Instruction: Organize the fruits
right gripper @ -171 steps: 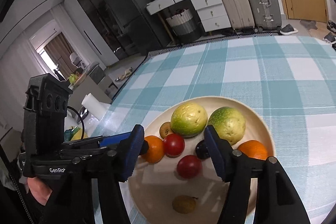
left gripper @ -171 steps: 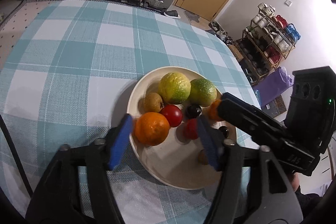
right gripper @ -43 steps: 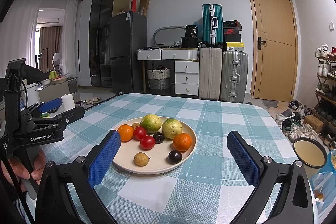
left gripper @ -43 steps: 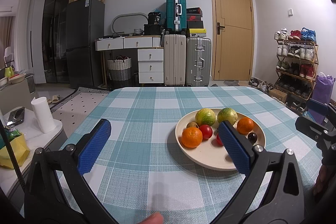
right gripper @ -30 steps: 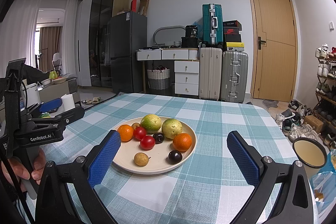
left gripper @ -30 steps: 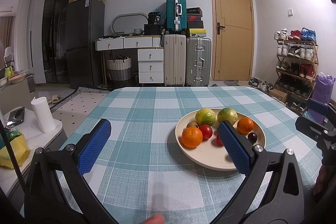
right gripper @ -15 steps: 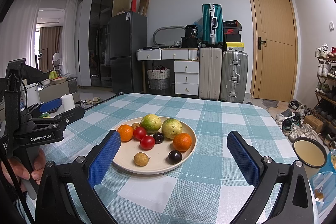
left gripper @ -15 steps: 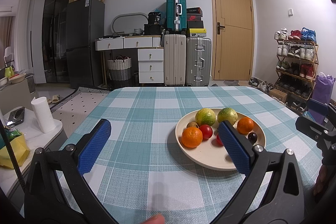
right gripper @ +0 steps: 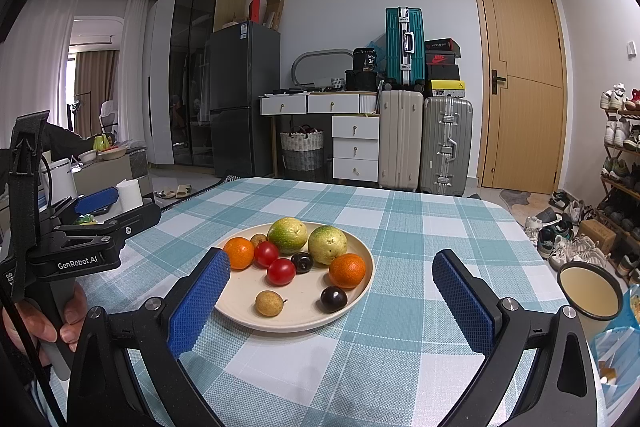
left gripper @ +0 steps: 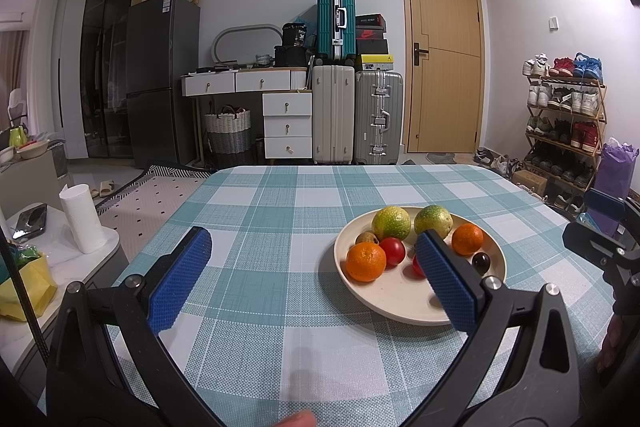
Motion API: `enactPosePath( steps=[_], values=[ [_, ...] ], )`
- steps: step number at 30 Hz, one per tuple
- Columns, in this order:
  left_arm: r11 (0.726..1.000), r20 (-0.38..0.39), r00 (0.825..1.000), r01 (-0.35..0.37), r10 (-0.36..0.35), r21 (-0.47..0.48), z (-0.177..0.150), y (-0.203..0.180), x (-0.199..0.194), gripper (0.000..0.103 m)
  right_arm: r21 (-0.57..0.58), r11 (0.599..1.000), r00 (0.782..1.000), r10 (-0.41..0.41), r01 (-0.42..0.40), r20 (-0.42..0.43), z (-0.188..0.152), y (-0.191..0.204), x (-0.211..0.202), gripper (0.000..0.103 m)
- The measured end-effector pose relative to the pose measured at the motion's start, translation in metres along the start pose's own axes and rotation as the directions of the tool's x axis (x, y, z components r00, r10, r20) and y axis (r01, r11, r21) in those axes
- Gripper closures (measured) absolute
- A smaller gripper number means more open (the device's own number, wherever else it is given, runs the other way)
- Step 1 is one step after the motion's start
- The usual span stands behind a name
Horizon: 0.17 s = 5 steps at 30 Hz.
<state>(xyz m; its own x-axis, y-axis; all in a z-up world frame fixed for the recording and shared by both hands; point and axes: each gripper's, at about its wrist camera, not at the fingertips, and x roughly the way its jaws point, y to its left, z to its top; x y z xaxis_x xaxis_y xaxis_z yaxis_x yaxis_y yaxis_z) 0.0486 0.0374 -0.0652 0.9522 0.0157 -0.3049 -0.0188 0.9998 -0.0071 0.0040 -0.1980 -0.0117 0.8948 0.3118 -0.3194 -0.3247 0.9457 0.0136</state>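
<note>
A cream plate holds several fruits on the checked tablecloth: two green-yellow citrus, two oranges, two red tomatoes, two dark plums and a small brown longan. The plate also shows in the left wrist view. My left gripper is open and empty, held back from the plate, which lies to its right. My right gripper is open and empty, with the plate's near edge between its blue pads.
A cup of light liquid stands at the table's right edge. A paper roll and yellow bag sit on a side table at the left. Suitcases, drawers and a shoe rack stand beyond the table.
Since 5.7 s ago both grippers have pulled back from over the plate and levelled out. Over the last second nothing has moved.
</note>
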Motion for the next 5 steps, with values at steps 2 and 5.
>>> enactPosePath(
  steps=[2, 5],
  values=[
    [1.000, 0.000, 1.000, 0.000, 0.000, 0.000, 0.0000, 0.0001, 0.0000, 0.001, 0.000, 1.000, 1.000, 0.000, 0.000, 0.000, -0.0001, -0.0002, 0.0001, 0.000],
    [1.000, 0.001, 1.000, 0.000, 0.000, -0.001, -0.0003, -0.0003, 0.0008, 0.001, 0.000, 1.000, 1.000, 0.000, 0.000, 0.000, -0.0002, -0.0005, 0.0002, 0.000]
  ],
)
